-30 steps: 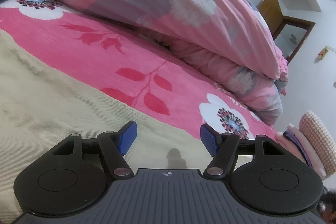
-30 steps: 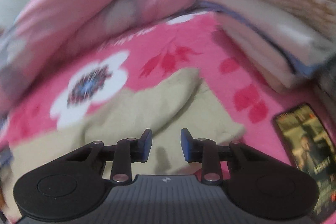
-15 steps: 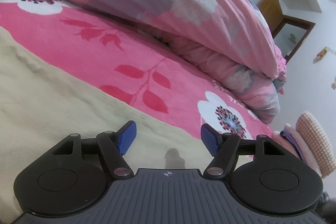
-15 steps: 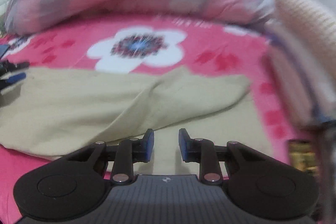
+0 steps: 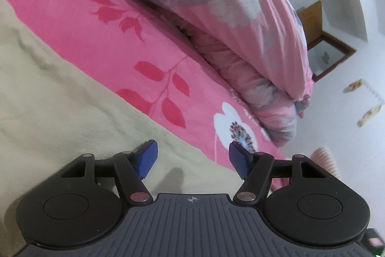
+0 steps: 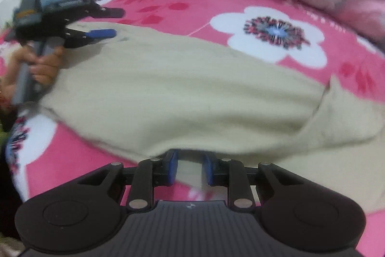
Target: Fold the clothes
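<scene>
From the left wrist, the left gripper [image 5: 192, 158] hovered with jaws wide and empty over the far edge of the beige garment [image 5: 60, 117], spread on the pink floral bedsheet [image 5: 134, 40]; its view had tilted slightly. From the right wrist, the right gripper [image 6: 190, 169] had swept along the bed to the garment's near edge, jaws closing with cloth between them but not clearly pinched. A fold probably followed.
</scene>
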